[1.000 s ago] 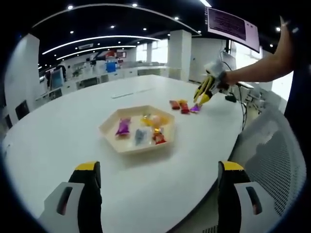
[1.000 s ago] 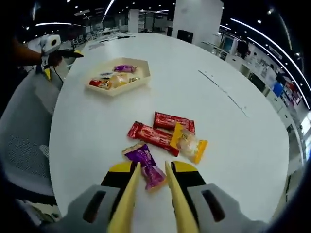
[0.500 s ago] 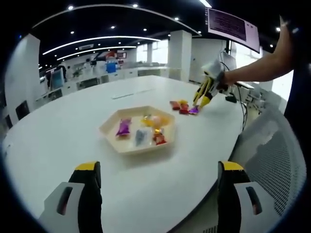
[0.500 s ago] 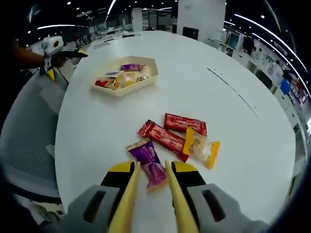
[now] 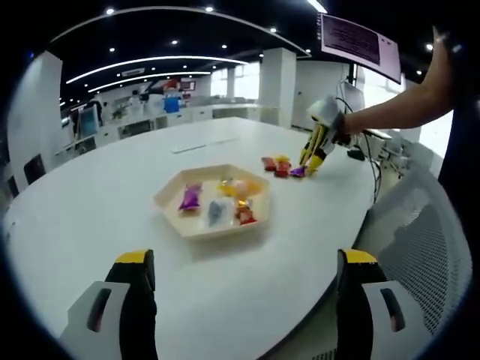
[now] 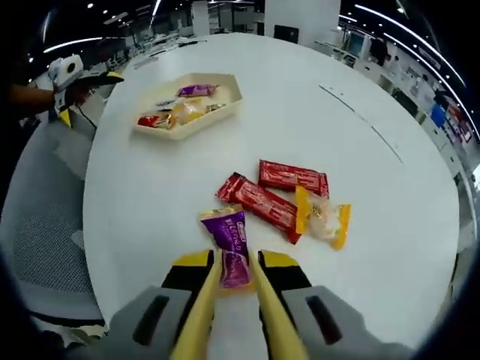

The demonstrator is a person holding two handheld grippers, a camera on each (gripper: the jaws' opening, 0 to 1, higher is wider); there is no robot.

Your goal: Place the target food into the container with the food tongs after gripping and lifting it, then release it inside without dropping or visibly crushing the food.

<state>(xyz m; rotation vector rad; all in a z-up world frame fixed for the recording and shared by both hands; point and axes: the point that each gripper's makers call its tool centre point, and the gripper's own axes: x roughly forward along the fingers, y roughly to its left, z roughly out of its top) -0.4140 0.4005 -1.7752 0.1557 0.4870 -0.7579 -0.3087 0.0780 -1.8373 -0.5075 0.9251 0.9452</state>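
While between right gripper [image 6: 234, 296]: purple candy [image 6: 232, 246].

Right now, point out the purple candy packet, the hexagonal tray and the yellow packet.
purple candy packet [image 6: 232, 247], right gripper view, middle of wrapper.
hexagonal tray [image 6: 225, 112], right gripper view, near side wall.
yellow packet [image 6: 322, 217], right gripper view, clear middle.

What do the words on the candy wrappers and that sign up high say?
Purple candy wrapper between the right tongs: there is print, too blurred to read.
Two red wrappers: print too small to read.
Hanging sign: lines of text, too small to read.
Nothing here can be read for sure.
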